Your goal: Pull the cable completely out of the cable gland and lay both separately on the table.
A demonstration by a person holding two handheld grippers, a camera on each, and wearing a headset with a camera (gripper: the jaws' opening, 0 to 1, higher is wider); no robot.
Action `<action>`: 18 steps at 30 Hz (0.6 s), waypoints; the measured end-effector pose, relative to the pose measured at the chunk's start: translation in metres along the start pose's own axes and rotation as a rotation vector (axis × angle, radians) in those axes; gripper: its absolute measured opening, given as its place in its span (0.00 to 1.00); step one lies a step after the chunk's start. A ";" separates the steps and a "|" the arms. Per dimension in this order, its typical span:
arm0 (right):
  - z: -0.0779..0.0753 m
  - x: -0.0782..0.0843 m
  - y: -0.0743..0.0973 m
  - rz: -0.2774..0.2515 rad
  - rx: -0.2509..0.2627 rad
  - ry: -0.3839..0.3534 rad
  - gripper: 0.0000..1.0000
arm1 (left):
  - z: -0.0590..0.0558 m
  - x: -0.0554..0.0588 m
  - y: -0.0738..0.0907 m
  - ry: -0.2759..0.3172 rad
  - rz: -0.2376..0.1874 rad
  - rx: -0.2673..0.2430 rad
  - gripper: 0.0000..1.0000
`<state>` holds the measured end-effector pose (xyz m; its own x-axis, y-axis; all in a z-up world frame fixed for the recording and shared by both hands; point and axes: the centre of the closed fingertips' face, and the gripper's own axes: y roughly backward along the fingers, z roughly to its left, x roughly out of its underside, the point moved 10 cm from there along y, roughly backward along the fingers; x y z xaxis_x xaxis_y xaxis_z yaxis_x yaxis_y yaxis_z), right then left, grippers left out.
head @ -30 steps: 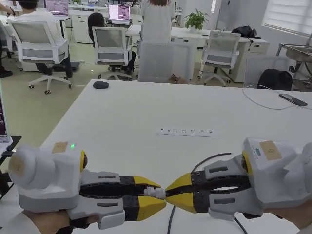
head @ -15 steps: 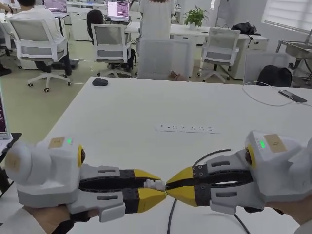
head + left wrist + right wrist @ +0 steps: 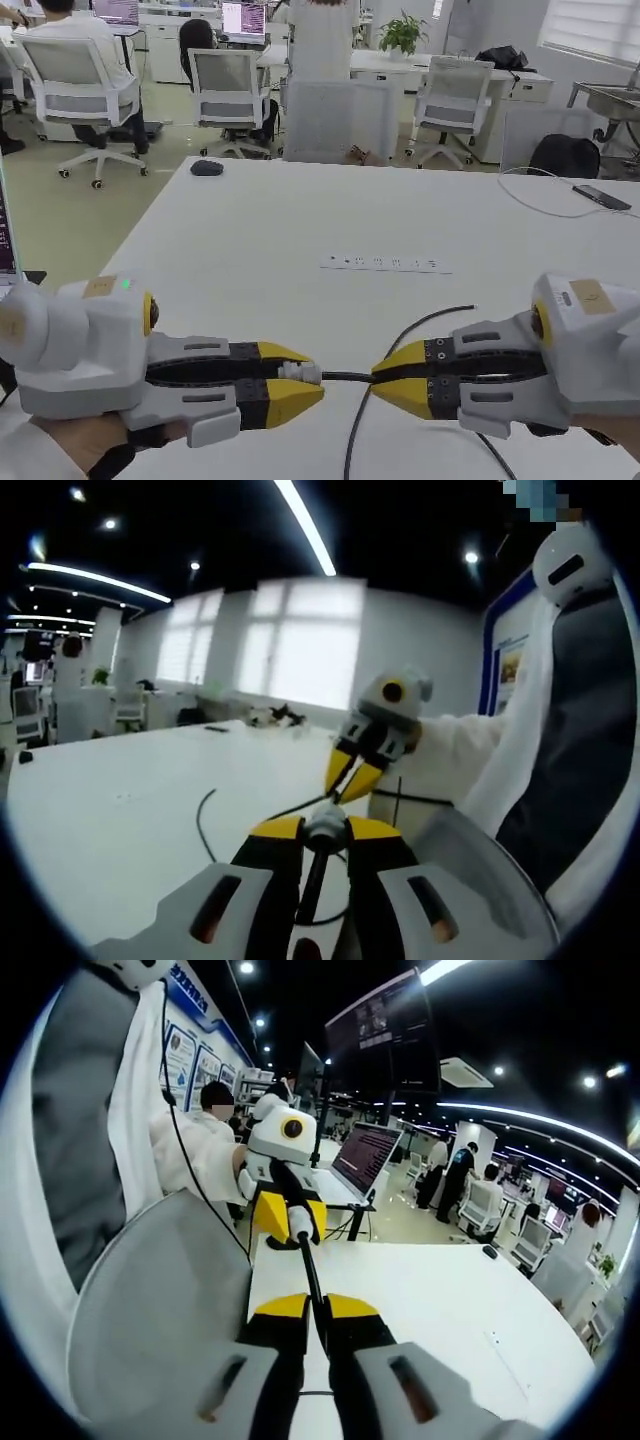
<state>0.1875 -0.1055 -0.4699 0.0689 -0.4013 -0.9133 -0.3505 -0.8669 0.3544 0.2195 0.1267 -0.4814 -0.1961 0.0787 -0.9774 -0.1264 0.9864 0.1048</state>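
While level, left tool (image 3: 312,376) on gland (image 3: 299,373), right tool (image 3: 376,377) seemingly on cable (image 3: 346,377).

The left gripper (image 3: 312,380) and the right gripper (image 3: 385,380), whose yellow tips were touching a second ago, have been drawn apart. A short stretch of black cable (image 3: 346,377) has been bared between the white cable gland (image 3: 300,373) and the right gripper's jaws.

The thin black cable (image 3: 347,377) is looking matt, the small white plastic cable gland (image 3: 300,372) faintly glossy, the white table (image 3: 300,220) smooth.
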 end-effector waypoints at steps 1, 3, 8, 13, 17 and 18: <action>0.000 0.002 0.003 0.001 0.007 -0.006 0.04 | 0.000 0.000 0.001 0.000 -0.003 -0.002 0.17; 0.000 0.004 0.007 0.004 0.017 -0.014 0.04 | 0.001 -0.001 0.002 -0.004 -0.005 -0.005 0.17; 0.002 0.008 0.010 0.013 0.031 -0.027 0.04 | 0.001 -0.002 0.002 -0.010 -0.007 -0.008 0.17; 0.002 0.012 0.012 0.017 0.036 -0.037 0.04 | -0.001 -0.002 0.000 -0.018 -0.005 0.000 0.17; 0.003 0.013 0.011 0.021 0.033 -0.045 0.04 | -0.002 -0.004 0.000 -0.020 -0.015 0.000 0.16; 0.003 0.014 0.010 0.025 0.037 -0.049 0.04 | -0.002 -0.004 0.000 -0.016 -0.015 0.006 0.16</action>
<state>0.1819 -0.1187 -0.4801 0.0148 -0.4068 -0.9134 -0.3855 -0.8452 0.3702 0.2179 0.1261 -0.4772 -0.1789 0.0657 -0.9817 -0.1232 0.9884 0.0886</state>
